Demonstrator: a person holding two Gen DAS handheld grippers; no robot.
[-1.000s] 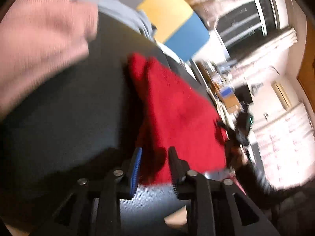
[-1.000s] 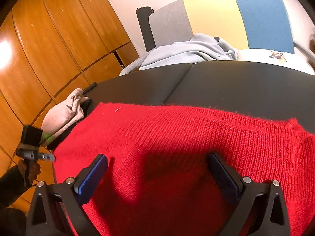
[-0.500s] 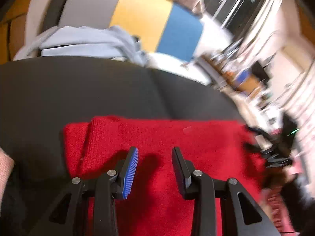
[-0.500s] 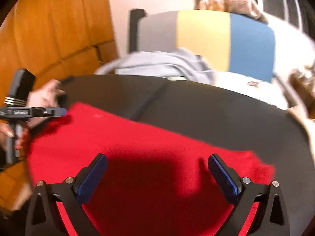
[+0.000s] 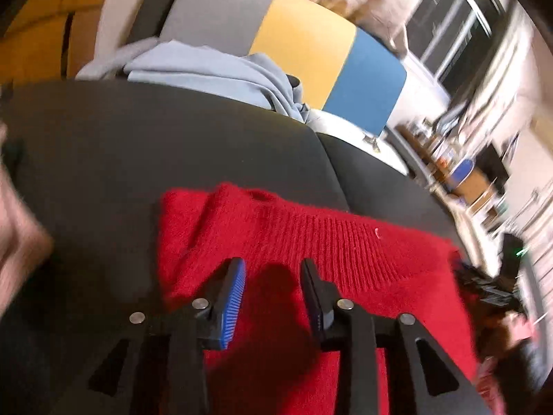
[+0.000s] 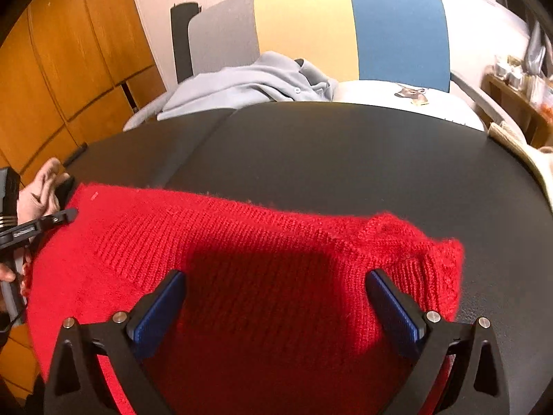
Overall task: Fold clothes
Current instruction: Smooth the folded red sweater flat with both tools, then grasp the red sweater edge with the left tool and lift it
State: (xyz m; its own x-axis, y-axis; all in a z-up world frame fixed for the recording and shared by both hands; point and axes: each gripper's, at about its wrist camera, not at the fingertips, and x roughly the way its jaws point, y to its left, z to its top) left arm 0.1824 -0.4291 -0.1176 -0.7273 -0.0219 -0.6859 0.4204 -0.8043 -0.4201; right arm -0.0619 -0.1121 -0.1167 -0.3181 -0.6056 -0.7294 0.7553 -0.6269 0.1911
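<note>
Sweater: a red knit sweater (image 6: 242, 259) is lying flat on the black table (image 6: 345, 152), ribbed hem toward the chair (image 6: 349, 27).
Left gripper (image 5: 273, 273): hovering over the sweater, jaws narrowly apart, holding nothing.
Right gripper (image 6: 274, 294): hovering, jaws wide, empty.
Handling: looking soft, light, stretchy; corners or hem are offering the best hold.
Containers: none showing.

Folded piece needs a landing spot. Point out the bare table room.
Bare black table runs between the red sweater and the light blue garment at the far edge. Crowded: the near side under the sweater, and the left corner by the pink garment.
</note>
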